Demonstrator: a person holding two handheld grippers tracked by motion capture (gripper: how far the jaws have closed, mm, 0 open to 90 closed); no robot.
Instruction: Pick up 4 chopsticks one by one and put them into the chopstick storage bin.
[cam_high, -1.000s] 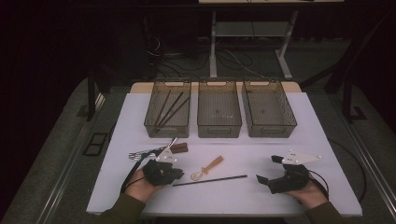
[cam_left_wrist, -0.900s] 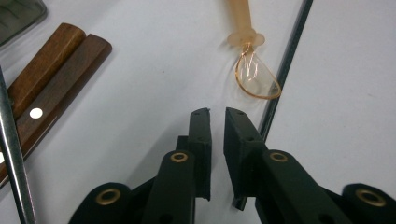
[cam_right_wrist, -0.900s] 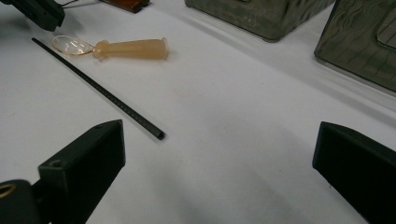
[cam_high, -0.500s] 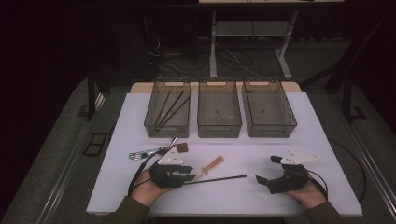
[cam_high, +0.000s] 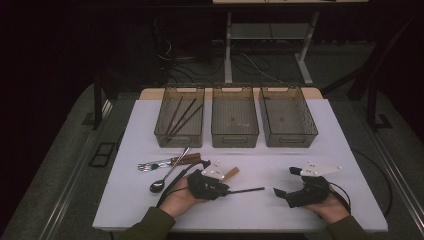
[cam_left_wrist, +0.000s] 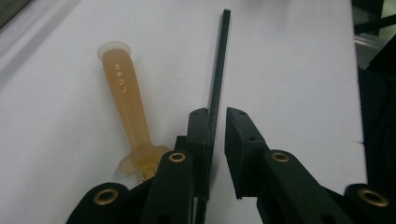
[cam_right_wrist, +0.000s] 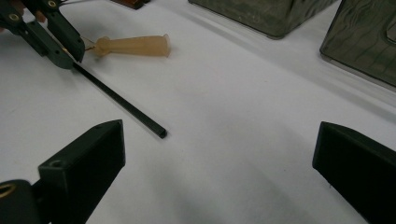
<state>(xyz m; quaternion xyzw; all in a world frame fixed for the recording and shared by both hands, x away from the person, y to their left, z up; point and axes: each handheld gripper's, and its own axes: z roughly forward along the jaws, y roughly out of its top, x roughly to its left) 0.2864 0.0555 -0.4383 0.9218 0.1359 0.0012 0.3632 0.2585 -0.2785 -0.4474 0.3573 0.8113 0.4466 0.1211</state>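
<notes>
— At the near edge, what has my left gripper got?
— The chopstick, lying between my nearly shut jaws, which have just been closing; one pad touches, the other shows a sliver of gap.
— Its axis?
— Rightward toward my wide-open, empty right gripper; left is nearer. Far off: the left bin.

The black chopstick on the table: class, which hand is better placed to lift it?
Left. The left gripper already has the black chopstick between its nearly closed jaws; the right gripper sits open, apart from its tip.
</notes>
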